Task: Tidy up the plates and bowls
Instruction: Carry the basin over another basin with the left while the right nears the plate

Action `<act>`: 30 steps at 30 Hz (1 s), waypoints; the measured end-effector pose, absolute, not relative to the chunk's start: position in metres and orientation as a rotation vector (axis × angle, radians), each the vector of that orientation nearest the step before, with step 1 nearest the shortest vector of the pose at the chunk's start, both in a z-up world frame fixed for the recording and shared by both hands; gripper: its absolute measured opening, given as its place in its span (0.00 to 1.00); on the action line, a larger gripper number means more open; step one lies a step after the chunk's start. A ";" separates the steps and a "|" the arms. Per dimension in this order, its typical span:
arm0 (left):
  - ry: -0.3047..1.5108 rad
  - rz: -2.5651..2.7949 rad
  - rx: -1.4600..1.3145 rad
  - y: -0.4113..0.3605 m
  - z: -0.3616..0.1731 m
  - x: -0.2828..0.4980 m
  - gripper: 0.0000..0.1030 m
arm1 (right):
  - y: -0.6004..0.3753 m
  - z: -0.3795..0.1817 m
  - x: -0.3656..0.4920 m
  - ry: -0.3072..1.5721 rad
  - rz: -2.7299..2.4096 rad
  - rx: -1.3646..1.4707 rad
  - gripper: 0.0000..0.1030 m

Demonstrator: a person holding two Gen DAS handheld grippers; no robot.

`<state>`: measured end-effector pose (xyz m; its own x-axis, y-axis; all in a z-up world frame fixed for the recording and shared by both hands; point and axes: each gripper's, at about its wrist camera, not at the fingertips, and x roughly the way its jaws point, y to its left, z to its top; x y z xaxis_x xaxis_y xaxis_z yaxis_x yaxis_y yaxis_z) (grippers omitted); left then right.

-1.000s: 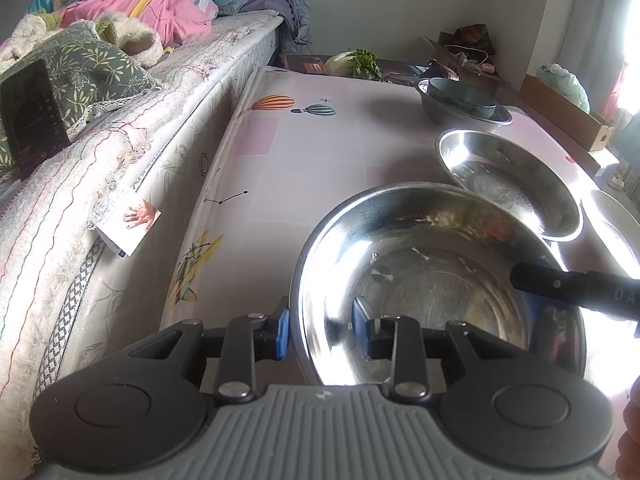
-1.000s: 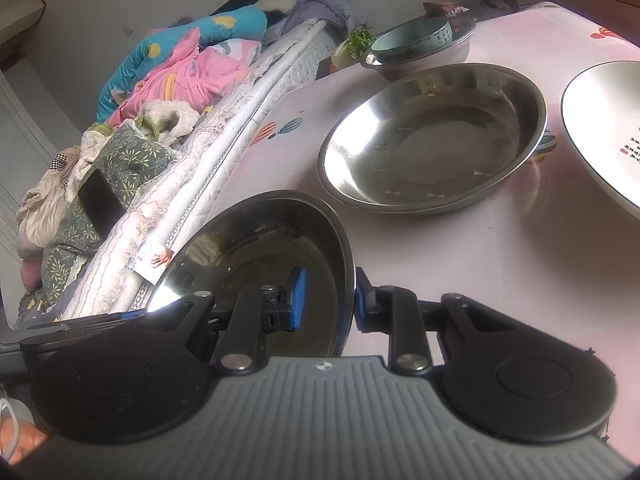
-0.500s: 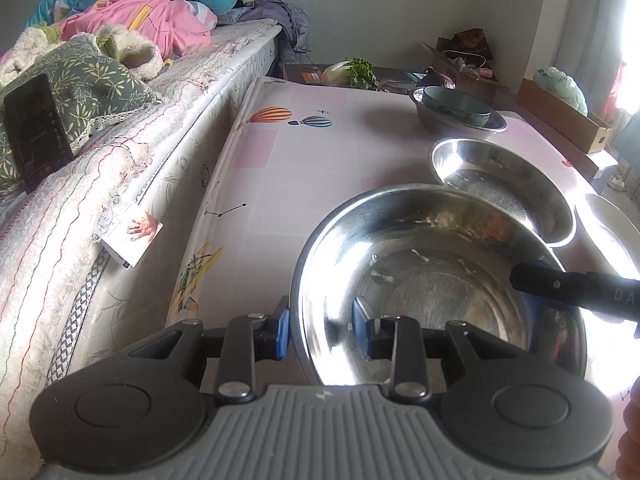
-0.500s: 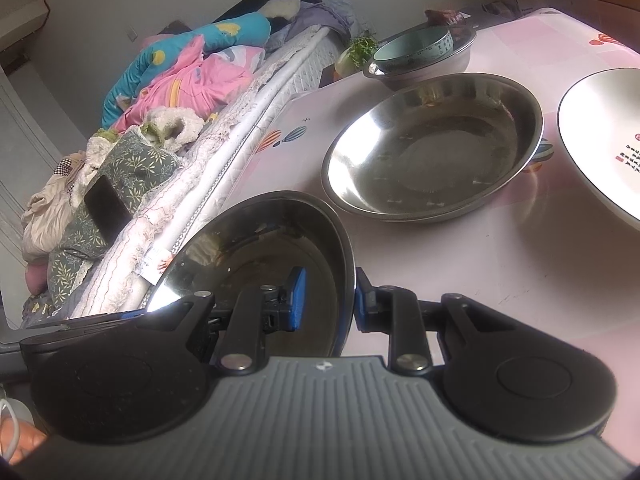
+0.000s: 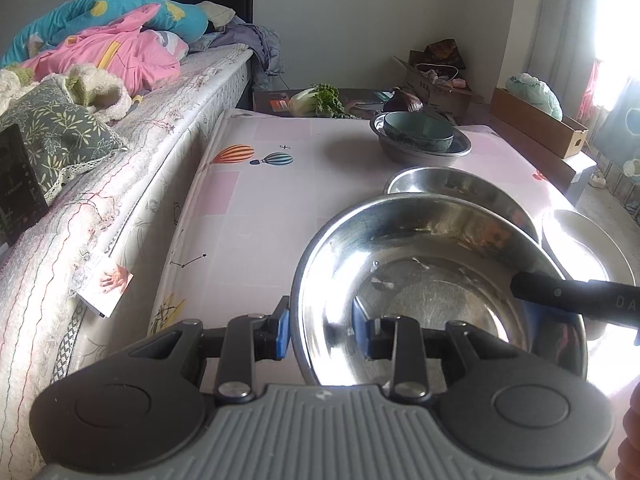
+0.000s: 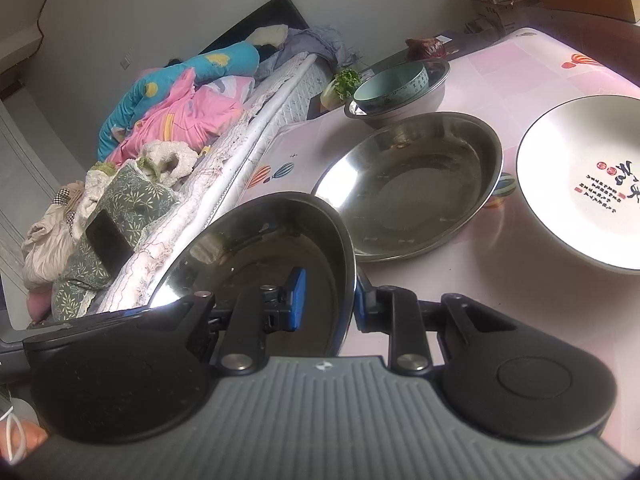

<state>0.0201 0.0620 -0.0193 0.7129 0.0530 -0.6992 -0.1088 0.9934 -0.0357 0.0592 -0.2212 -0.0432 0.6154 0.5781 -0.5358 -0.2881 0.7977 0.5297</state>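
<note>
- Both grippers have hold of the same steel bowl (image 5: pixel 432 280), one on each side of it, so it's a two-handed carry.
- Left gripper (image 5: pixel 320 332): narrow, clamped over the bowl's near-left rim, one blue pad outside the wall and the other inside.
- Right gripper (image 6: pixel 330 300): also narrow, pinching the rim on the bowl's opposite side, one pad inside, one outside. From the left wrist its black finger (image 5: pixel 568 294) shows poking in over the bowl's right edge.
- The bowl is round, so no real long axis. Its mouth faces up, tipped a little in the right wrist view, with that gripper's side of the rim sitting higher.
- It looks clear of the table (image 5: pixel 256 208), which has a pink cloth with balloon prints, but the underside is hidden, so can't say for sure.
- Just past the bowl is a wide steel pan (image 6: pixel 412 184), mouth up, flat on the table. The bowl's far rim overlaps it in the left view.
- Right of the bowl, beside the pan, is a white plate (image 6: pixel 568 184) with red and black writing.
- Further back from the bowl, behind the pan, a teal bowl (image 5: pixel 418 130) sits nested inside a grey metal basin (image 5: pixel 424 152).
- Left of the bowl runs a bed (image 5: pixel 100 168) piled with bright bedding.
</note>
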 end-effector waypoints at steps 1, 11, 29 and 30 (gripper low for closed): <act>0.769 0.081 -0.073 0.060 -0.018 0.024 0.32 | -0.224 -0.042 0.060 0.753 0.509 0.421 0.23; 0.770 -0.003 -0.063 0.037 -0.015 0.064 0.32 | -0.251 -0.037 0.075 0.740 0.413 0.443 0.23; 0.867 -0.077 -0.084 0.004 -0.037 0.161 0.32 | -0.275 -0.048 0.158 0.823 0.272 0.387 0.26; 0.873 -0.078 -0.085 0.004 -0.039 0.164 0.32 | -0.275 -0.050 0.161 0.831 0.270 0.384 0.26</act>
